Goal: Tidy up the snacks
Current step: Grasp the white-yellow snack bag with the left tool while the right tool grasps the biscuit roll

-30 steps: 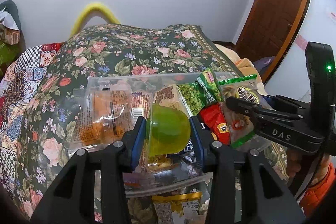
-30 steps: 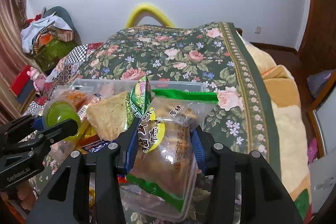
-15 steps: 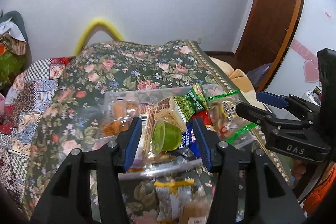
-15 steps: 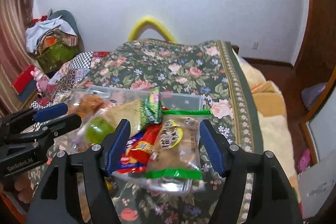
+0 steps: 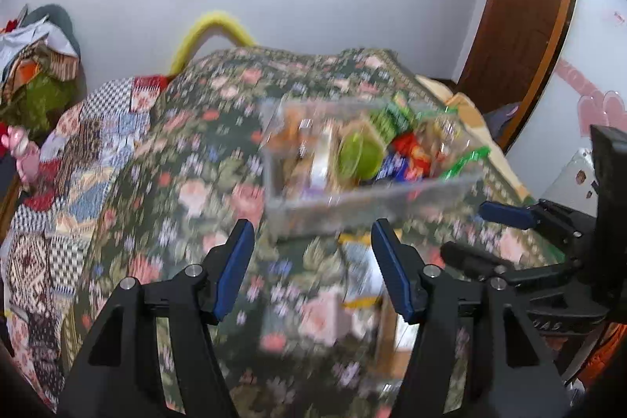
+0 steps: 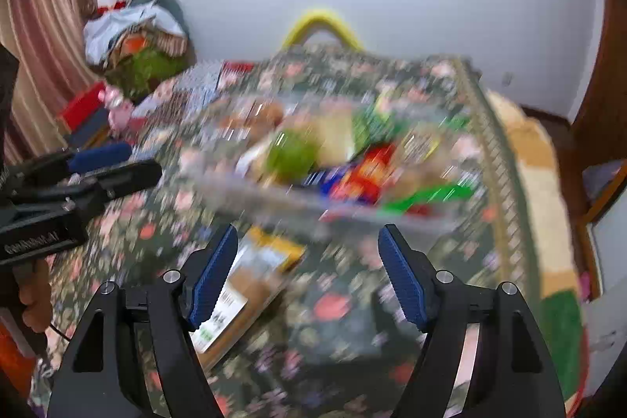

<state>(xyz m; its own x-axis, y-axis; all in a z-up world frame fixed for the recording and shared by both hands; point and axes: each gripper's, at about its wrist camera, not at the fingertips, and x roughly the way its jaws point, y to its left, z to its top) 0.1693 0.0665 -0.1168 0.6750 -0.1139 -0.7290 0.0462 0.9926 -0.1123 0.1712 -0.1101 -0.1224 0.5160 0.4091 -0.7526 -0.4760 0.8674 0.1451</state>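
Left wrist view: left claw [image 5: 312,263] stood wide open and empty above the floral bed [image 5: 188,190]. The clear bin [image 5: 364,196] sat on the bed beyond it, to the right, holding a green cup [image 5: 358,155], a green packet [image 5: 394,118] and red and blue wrappers. A blurred packet [image 5: 360,277] lay on the bed between bin and claw. The right claw [image 5: 490,234] showed at right.

Right wrist view: right claw [image 6: 307,279] was likewise wide open, gripping nothing. The bin [image 6: 274,194], motion-blurred, lay just beyond its tips. A brown-and-yellow packet [image 6: 243,288] lay near the left finger. The left claw [image 6: 113,163] was at left.
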